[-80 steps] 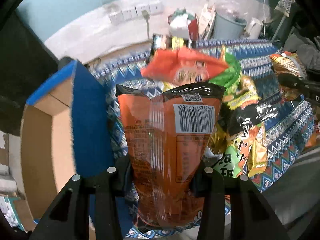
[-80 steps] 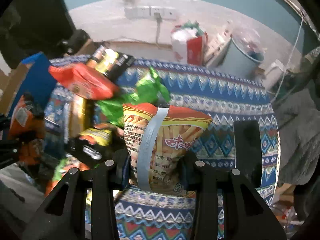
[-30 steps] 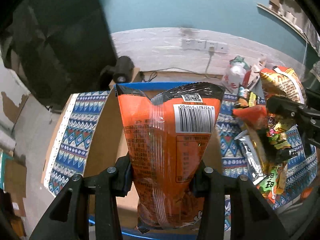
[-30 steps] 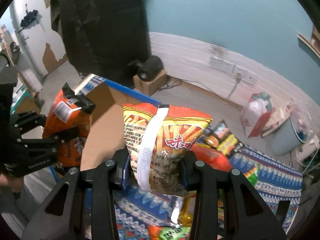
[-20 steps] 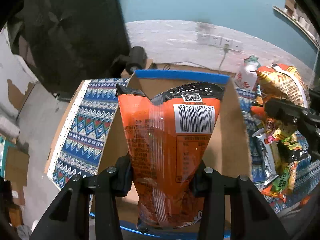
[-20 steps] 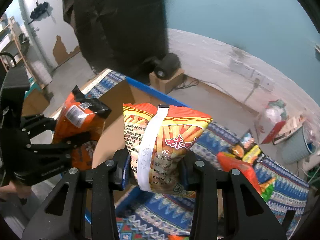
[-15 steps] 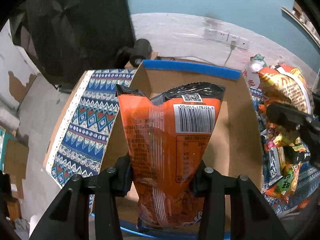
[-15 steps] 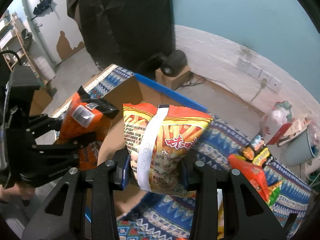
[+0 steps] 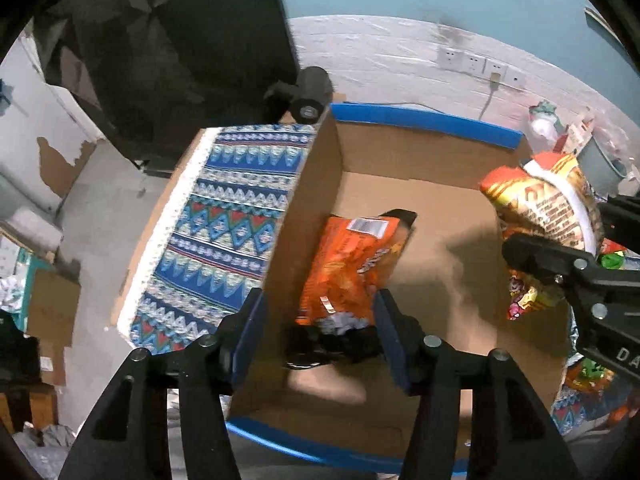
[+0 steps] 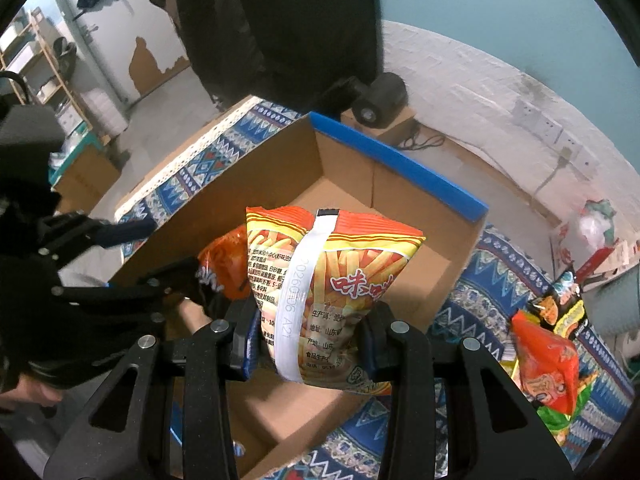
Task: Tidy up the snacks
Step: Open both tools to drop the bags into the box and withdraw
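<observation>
Two bags going into cardboard box (image 9: 400,152): left gripper (image 9: 320,332) just spreading, orange chip bag (image 9: 352,260) dropping clear onto box floor; right gripper (image 10: 310,340) pinching fries bag (image 10: 332,280) low, hovering over box, probably light, puffy, crushable, so gripping lower seam gently.

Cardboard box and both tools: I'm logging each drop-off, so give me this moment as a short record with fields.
container: cardboard box with blue rim, on a patterned cloth
in box: orange snack bag, lying on the box floor
left tool: jaws have just been opening; bag below them, pads not pressing it
right tool: shut on fries snack bag, held above the box
loose snacks: pile of packets on the cloth beside the box
</observation>
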Tool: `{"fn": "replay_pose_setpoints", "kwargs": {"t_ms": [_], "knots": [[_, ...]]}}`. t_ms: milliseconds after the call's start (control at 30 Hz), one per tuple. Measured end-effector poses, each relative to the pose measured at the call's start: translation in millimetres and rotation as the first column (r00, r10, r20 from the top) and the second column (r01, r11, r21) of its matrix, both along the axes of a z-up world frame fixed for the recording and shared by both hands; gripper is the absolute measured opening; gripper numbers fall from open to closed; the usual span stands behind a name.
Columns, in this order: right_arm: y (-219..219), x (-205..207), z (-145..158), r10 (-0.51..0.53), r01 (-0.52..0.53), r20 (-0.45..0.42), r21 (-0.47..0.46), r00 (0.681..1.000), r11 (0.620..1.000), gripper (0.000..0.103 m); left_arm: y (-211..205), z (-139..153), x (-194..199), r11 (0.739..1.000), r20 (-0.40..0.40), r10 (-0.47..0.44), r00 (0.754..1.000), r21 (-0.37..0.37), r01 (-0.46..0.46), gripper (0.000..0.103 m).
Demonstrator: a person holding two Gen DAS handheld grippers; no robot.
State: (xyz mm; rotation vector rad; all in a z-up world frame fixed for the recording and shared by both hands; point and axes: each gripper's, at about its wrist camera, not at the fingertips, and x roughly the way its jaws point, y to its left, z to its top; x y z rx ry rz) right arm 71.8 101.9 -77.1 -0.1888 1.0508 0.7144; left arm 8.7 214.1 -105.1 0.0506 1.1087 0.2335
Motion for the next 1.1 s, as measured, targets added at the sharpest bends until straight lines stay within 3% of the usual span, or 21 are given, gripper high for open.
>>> {"fn": "replay_pose_setpoints", "kwargs": {"t_ms": [300, 367, 467, 700, 1100], "knots": [[9, 0, -18, 0.031, -0.032, -0.051, -0.029, 0.998, 0.999, 0.037, 5, 6, -5, 1.0, 0.003, 0.014, 1.0, -0.005, -0.014, 0.061], [9, 0, -20, 0.027, -0.028, -0.054, -0.031, 0.998, 0.999, 0.038, 1, 7, -5, 1.0, 0.007, 0.005, 1.0, 0.0, -0.005, 0.066], [6, 2, -20, 0.01, -0.012, -0.069, -0.027, 0.998, 1.0, 0.045, -6, 8, -4, 1.0, 0.006, -0.012, 1.0, 0.009, 0.012, 0.066], [-10, -2, -1, -0.005, 0.005, -0.047, 0.008, 0.999, 1.0, 0.057, -25, 15, -1, 0.999, 0.008, -0.047, 0.999, -0.007, 0.047, 0.066], [-79, -17, 25, -0.093, 0.093, -0.005, 0.013, 0.996, 0.996, 0.057, -79, 25, 3, 0.987, 0.017, -0.15, 0.989, -0.054, 0.151, 0.066]]}}
